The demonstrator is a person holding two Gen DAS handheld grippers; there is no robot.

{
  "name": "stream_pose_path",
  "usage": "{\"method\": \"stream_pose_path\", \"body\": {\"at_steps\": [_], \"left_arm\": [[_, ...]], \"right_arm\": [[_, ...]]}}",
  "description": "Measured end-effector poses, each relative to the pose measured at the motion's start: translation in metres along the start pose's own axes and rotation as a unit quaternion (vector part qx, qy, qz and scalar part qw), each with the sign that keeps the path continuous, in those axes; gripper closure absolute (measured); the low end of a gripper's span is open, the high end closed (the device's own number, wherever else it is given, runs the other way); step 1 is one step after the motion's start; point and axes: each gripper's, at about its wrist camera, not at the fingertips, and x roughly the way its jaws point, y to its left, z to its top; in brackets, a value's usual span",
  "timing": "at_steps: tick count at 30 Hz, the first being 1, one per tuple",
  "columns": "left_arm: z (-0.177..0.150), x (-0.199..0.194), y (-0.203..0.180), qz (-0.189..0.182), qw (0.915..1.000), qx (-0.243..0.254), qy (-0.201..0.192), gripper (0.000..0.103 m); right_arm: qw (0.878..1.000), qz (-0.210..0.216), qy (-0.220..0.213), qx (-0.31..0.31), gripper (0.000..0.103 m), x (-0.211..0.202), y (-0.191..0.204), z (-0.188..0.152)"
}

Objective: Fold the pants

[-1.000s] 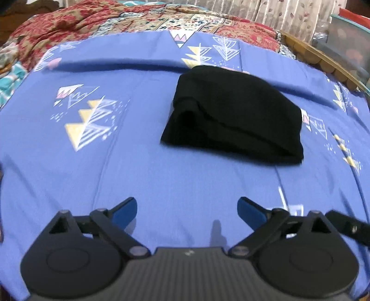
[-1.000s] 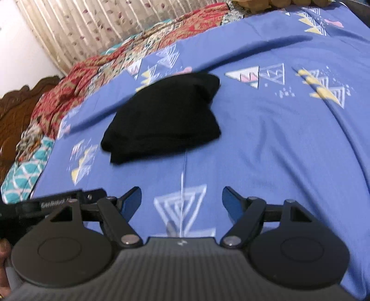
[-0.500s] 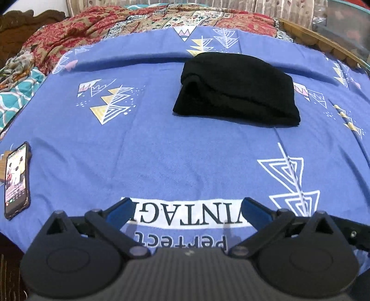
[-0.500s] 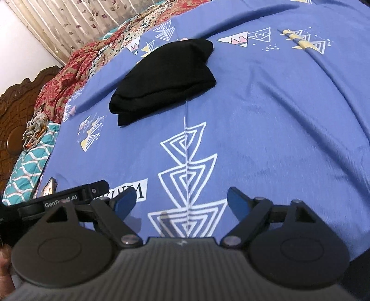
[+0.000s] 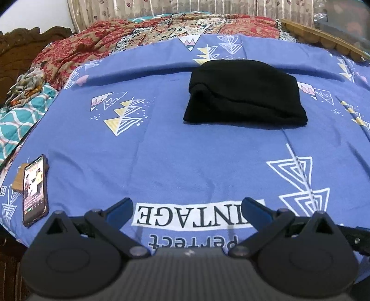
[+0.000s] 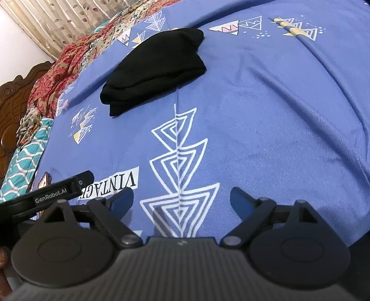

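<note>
The black pants (image 5: 245, 92) lie folded into a compact, thick bundle on the blue bedsheet (image 5: 185, 162), roughly mid-bed, with nothing touching them. In the left wrist view the stacked fold edges show at the bundle's left end; in the right wrist view the same bundle (image 6: 155, 69) sits up and to the left, at the top of a seam line that runs down the sheet through a chain of white nested triangles (image 6: 180, 166).

Both tools hang well apart from the pants, near the bed's close edge. The left hand-held gripper (image 5: 187, 209) has its blue-tipped jaws spread wide with only sheet between them, over a white label printed "VINTAGE" (image 5: 192, 216). The right hand-held gripper (image 6: 181, 200) is likewise spread wide and holds nothing; its jaws have just been opening, and only the triangle print lies between them. Part of the left tool's black body, marked "GenRobot.AI" (image 6: 49, 195), shows at the left of the right wrist view.

A smartphone (image 5: 34, 189) with its screen lit lies on the sheet at the near left edge, resting partly on a small wooden block (image 5: 18, 183). Beyond the sheet are a red patterned quilt (image 5: 97, 44), a teal patterned cover (image 5: 16, 122), a carved wooden headboard (image 6: 13, 111) and a curtain (image 5: 161, 8).
</note>
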Motion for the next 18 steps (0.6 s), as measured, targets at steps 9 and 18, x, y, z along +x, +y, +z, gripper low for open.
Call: {"method": "stream_pose_path", "body": {"at_steps": [9,18], "left_arm": [[0.0053,-0.0081,0.0039,0.029,0.9991,0.003,-0.032,0.0],[0.0073,-0.0073,0.0017,0.034,0.9989,0.01,-0.031,0.0]], "right_arm": [[1.0,-0.003,-0.003,-0.009,0.01,-0.0011,0.0025,0.0004],[1.0,-0.005,-0.009,-0.01,0.01,-0.0019,0.0023,0.001]]}}
